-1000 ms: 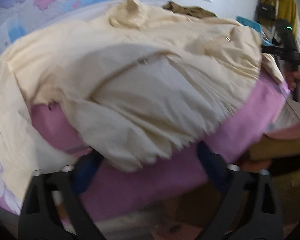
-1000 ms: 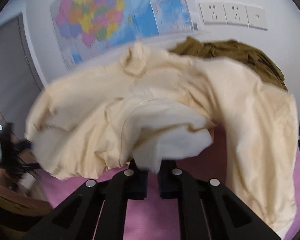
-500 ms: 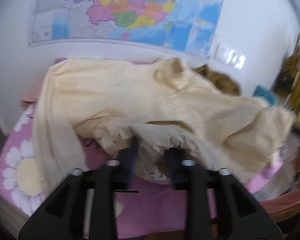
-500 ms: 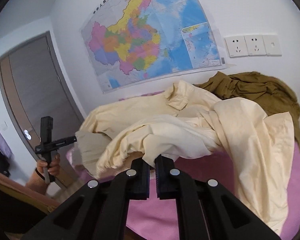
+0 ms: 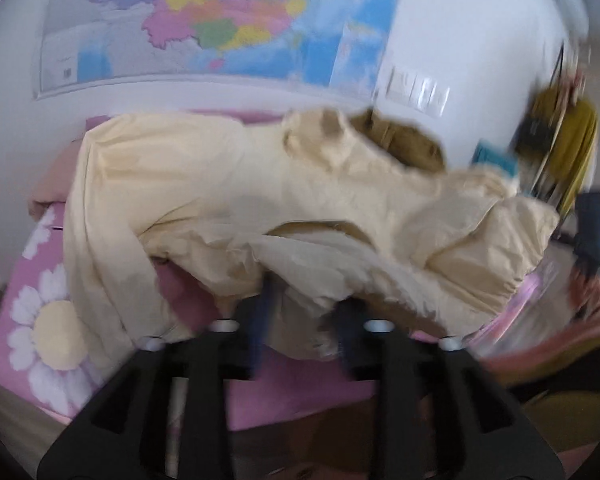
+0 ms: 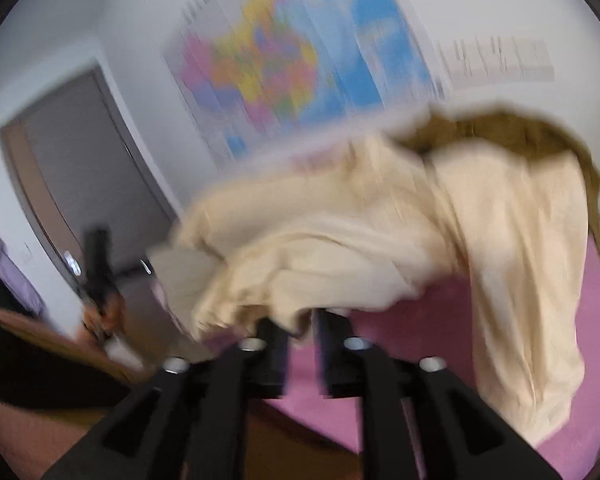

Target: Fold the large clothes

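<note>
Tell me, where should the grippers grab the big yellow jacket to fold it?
Probably the gathered bottom hem of the cream jacket, the edge nearest both grippers. Come in low from the front, over the pink blanket. That hem bunches into a ridge jaws can pinch, while the flat back panel gives nothing to bite. The right gripper has just been opening, its jaws apart below the hem.

My left gripper (image 5: 306, 312) has its jaws partly apart, angled downward. My right gripper (image 6: 302, 330) (blurred) has just been opening, cloth edge at its tips.
</note>
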`<state>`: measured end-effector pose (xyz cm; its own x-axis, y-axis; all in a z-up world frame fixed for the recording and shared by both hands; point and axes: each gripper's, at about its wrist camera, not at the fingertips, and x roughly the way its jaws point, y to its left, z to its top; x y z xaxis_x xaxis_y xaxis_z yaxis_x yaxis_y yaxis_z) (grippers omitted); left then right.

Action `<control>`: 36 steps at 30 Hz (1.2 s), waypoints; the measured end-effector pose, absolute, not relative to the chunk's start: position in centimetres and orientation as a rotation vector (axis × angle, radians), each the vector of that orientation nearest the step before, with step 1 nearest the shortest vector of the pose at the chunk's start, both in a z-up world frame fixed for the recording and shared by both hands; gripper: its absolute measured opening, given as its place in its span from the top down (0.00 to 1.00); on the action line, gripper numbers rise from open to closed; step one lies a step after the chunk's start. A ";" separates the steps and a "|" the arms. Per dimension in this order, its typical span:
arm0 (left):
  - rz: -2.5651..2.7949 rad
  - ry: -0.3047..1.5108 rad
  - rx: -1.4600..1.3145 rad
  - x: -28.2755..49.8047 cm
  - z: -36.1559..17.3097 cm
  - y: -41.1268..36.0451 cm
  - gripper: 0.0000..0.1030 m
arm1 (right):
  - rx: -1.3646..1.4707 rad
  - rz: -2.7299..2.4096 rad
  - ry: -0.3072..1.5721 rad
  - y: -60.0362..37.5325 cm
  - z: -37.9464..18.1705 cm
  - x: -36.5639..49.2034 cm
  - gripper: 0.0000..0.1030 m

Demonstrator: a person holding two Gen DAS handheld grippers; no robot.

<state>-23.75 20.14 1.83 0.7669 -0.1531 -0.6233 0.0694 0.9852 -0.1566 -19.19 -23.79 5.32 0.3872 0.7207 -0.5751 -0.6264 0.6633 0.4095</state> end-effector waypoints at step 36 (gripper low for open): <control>-0.606 0.756 0.100 -3.3 1.6 1.1 0.10 | 0.219 0.624 0.858 -35.6 12.6 -10.5 0.91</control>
<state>-3.27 1.13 1.60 0.5667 -0.4796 -0.6699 0.5496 0.8258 -0.1263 -10.54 -35.59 12.65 0.4899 0.5939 -0.6382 -0.4236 0.8020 0.4211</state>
